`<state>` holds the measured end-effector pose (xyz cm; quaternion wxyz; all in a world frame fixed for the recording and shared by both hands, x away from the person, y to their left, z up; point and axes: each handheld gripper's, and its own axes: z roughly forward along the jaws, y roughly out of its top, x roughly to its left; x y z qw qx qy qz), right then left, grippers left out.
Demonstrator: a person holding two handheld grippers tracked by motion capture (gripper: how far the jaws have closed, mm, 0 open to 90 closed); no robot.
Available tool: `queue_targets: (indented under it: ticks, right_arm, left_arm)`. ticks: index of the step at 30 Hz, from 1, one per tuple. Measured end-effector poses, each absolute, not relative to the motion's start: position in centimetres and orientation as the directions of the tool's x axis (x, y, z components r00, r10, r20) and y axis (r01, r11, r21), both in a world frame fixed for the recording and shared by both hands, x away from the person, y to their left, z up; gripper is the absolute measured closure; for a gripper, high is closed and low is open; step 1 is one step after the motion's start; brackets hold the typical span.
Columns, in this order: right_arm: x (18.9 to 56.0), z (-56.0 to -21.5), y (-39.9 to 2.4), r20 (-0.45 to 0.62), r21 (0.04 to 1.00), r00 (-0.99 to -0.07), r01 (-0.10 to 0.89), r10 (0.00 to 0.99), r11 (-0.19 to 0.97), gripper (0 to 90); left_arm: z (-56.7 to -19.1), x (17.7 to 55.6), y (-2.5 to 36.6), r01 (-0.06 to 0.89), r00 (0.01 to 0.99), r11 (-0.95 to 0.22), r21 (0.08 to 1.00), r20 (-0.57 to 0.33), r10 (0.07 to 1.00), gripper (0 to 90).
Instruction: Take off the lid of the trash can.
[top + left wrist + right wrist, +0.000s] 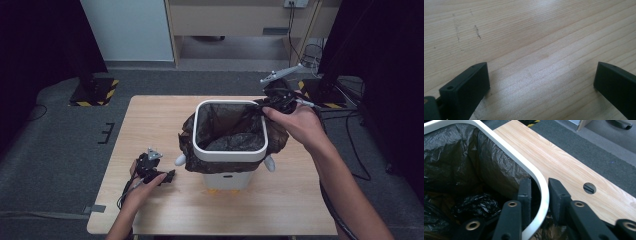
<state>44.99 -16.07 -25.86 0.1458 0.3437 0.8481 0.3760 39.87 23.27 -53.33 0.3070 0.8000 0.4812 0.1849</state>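
Note:
A white bin (227, 177) stands mid-table with a black bag (225, 127) lining it and a white rim ring (230, 156) on top. My right gripper (265, 106) is at the bin's far right corner. In the right gripper view its jaws (539, 181) straddle the rim ring (506, 152), one inside against the black bag (454, 157), one outside. A thin dark gap shows between the inner jaw and the rim. My left gripper (167, 176) rests on the table at the front left, and its jaws (541, 72) are wide open over bare wood.
The wooden table (280, 210) has a round cable hole (589, 188) near its far edge. Small white pieces (180, 160) (270, 162) stick out at the bin's sides. Black stands (92, 90) sit on the grey floor beyond the table.

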Motion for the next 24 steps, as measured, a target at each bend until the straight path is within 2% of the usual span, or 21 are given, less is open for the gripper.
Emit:
queue_targets:
  ticks: [5, 12, 18, 24]
  right_arm:
    - [45.06, -26.01, -16.15, 0.037, 0.743, -0.716, 0.486, 0.697, 0.46, 74.6]
    - [45.14, -25.38, -16.2, 0.023, 0.74, -0.721, 0.478, 0.692, 0.473, 69.4]
    - [45.04, -25.35, -16.19, 0.02, 0.733, -0.723, 0.48, 0.691, 0.481, 74.6]
    - [45.23, -25.28, -16.24, 0.034, 0.734, -0.725, 0.486, 0.688, 0.475, 75.8]
  left_arm:
    - [-53.32, 39.88, 23.25, 0.657, 0.468, -0.348, 0.669, 0.0, 0.884, 0.0]
    - [-53.31, 39.91, 23.25, 0.657, 0.471, -0.35, 0.667, 0.0, 0.882, 0.0]
    - [-53.32, 39.89, 23.25, 0.656, 0.47, -0.35, 0.669, 0.0, 0.882, 0.0]
    - [-53.31, 39.92, 23.24, 0.657, 0.471, -0.35, 0.668, 0.0, 0.882, 0.0]
